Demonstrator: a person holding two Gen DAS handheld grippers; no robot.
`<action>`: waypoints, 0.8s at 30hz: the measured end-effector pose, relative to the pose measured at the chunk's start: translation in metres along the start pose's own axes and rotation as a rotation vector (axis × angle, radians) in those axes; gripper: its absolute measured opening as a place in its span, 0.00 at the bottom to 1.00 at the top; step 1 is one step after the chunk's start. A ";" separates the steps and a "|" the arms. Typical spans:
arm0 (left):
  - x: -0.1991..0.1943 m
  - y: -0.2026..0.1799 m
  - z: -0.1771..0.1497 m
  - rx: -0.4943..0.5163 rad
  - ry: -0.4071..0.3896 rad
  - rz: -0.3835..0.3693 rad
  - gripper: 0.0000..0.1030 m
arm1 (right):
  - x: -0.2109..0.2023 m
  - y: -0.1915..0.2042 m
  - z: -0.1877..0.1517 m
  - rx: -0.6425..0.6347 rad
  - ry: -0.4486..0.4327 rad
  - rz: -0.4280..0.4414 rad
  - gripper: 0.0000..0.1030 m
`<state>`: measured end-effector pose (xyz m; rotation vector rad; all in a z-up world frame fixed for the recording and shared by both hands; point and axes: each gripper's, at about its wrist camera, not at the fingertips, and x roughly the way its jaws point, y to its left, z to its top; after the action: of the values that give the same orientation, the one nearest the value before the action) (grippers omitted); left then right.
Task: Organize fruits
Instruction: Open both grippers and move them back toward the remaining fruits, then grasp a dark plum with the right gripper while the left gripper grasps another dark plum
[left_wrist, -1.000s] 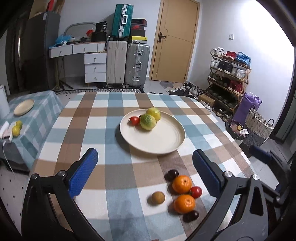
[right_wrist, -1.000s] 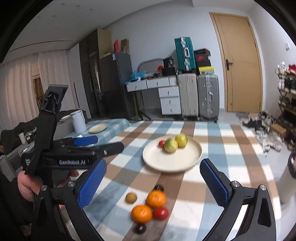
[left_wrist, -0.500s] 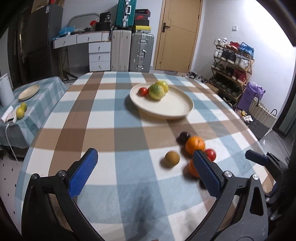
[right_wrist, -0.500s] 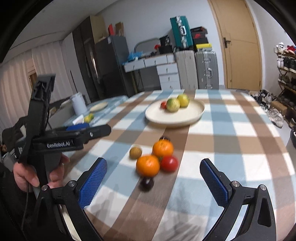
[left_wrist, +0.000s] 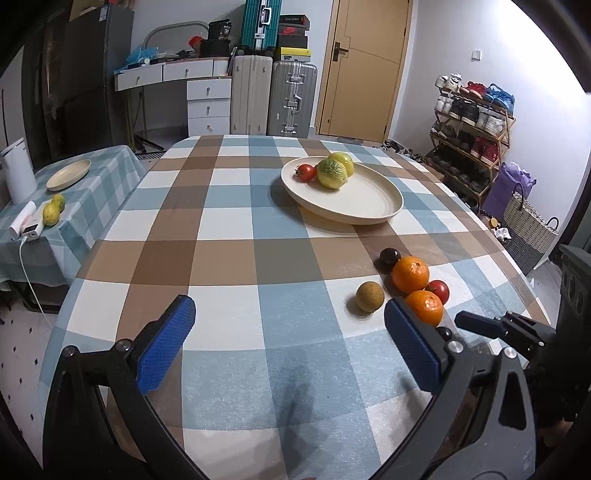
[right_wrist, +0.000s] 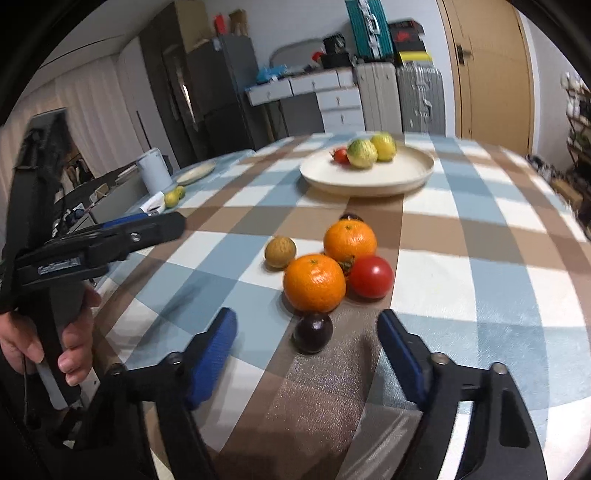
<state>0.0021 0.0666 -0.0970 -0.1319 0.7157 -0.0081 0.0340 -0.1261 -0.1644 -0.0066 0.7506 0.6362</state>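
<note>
A cluster of fruit lies near the table's front edge: two oranges (right_wrist: 314, 282) (right_wrist: 349, 240), a red tomato (right_wrist: 371, 276), a brown round fruit (right_wrist: 280, 252) and two dark plums (right_wrist: 313, 332) (left_wrist: 390, 255). My right gripper (right_wrist: 306, 336) hovers low over the near plum; its jaws are closing, the plum sits between them and the pads do not touch it. A cream plate (left_wrist: 373, 199) farther back holds a tomato (left_wrist: 306, 172) and two yellow-green fruits (left_wrist: 331, 172). My left gripper (left_wrist: 288, 325) stands open over bare cloth, left of the cluster.
The checked tablecloth (left_wrist: 229, 258) covers a rounded table. A low side table (left_wrist: 107, 173) at the left carries a small plate (left_wrist: 68, 174), two lemons (left_wrist: 51, 214) and a white jug (left_wrist: 16, 176). Suitcases, drawers, a door and a shoe rack (left_wrist: 469, 122) stand behind.
Both grippers have sunk toward the table and the fruit cluster looms larger. My right gripper's fingers have come closer together around the near dark plum.
</note>
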 end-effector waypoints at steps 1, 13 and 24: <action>0.000 0.000 0.000 0.001 -0.001 -0.001 0.99 | 0.000 -0.001 0.000 0.000 0.003 -0.002 0.65; 0.009 0.001 0.018 0.036 0.003 0.007 0.99 | 0.006 -0.001 -0.002 -0.016 0.040 -0.011 0.23; 0.038 -0.033 0.055 0.102 0.084 -0.086 0.99 | -0.032 -0.024 0.007 0.028 -0.100 -0.021 0.23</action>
<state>0.0679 0.0389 -0.0764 -0.0651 0.7913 -0.1332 0.0332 -0.1611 -0.1440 0.0429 0.6616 0.6019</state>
